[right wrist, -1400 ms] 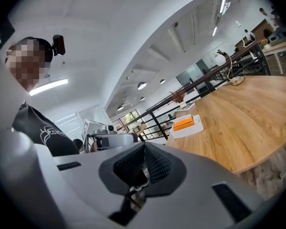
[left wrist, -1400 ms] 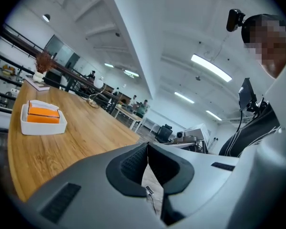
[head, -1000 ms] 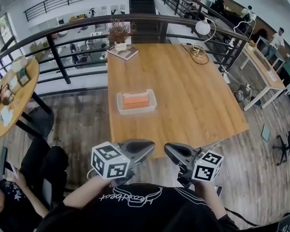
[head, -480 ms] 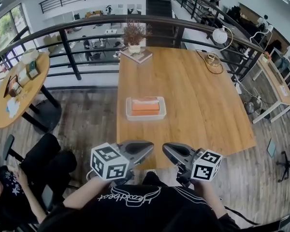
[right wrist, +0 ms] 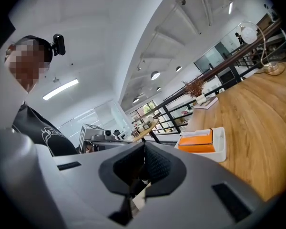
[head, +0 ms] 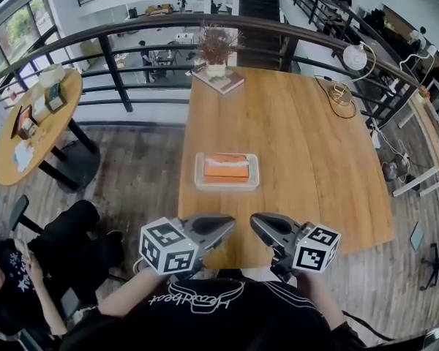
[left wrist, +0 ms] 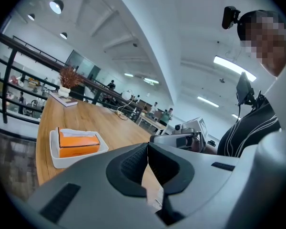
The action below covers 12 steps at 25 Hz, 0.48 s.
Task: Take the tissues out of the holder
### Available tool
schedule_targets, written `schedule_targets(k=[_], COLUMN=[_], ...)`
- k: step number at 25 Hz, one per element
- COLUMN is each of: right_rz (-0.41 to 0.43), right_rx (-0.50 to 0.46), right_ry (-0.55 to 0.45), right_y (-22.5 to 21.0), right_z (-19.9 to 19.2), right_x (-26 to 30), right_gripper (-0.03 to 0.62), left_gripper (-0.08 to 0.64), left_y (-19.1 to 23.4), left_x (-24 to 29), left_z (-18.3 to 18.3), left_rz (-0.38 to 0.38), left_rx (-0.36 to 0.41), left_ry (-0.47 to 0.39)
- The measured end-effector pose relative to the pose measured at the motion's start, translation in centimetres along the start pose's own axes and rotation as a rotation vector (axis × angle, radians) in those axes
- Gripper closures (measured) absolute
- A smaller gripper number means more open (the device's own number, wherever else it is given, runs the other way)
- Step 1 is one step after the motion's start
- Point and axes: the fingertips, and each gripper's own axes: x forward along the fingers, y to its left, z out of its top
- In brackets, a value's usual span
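Observation:
An orange tissue pack [head: 226,168] lies in a white tray-like holder [head: 227,186] near the near-left part of the wooden table [head: 307,152]. Both grippers hover side by side at the table's near edge, short of the holder. My left gripper [head: 230,224] is shut, its jaws meeting with nothing between them [left wrist: 148,149]. My right gripper [head: 254,222] is likewise shut and empty [right wrist: 144,152]. The left gripper view has the pack [left wrist: 76,144] and holder [left wrist: 57,159] ahead at left. In the right gripper view the pack [right wrist: 198,141] and holder [right wrist: 220,149] are ahead at right.
A potted plant [head: 216,48] on a book stands at the table's far edge, a round lamp [head: 355,57] with a coiled cable at the far right. A black railing [head: 117,86] runs behind. A round table [head: 36,123] and a seated person [head: 14,269] are at left.
The table and holder have come nearer and drifted right in the head view as I stepped forward. Both grippers advanced with me and stayed shut.

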Motion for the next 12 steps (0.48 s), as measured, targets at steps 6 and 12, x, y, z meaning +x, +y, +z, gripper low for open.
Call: schedule_targets(k=[6,12], right_rz=[0.014,0.033], right_rx=[0.01,0.036], right_ry=[0.016,0.035], right_y=[-2.9,-5.9], right_z=[1.5,2.2], right_x=[0.9,1.9], right_gripper=[0.575,0.575], left_gripper=[0.546,0.546], left_y=[2.8,5.5], left_x=[2.0,4.0], left_z=[0.9,1.2], left_rz=[0.04,0.083], left_rx=[0.002,0.019], left_ry=[0.023,0.06])
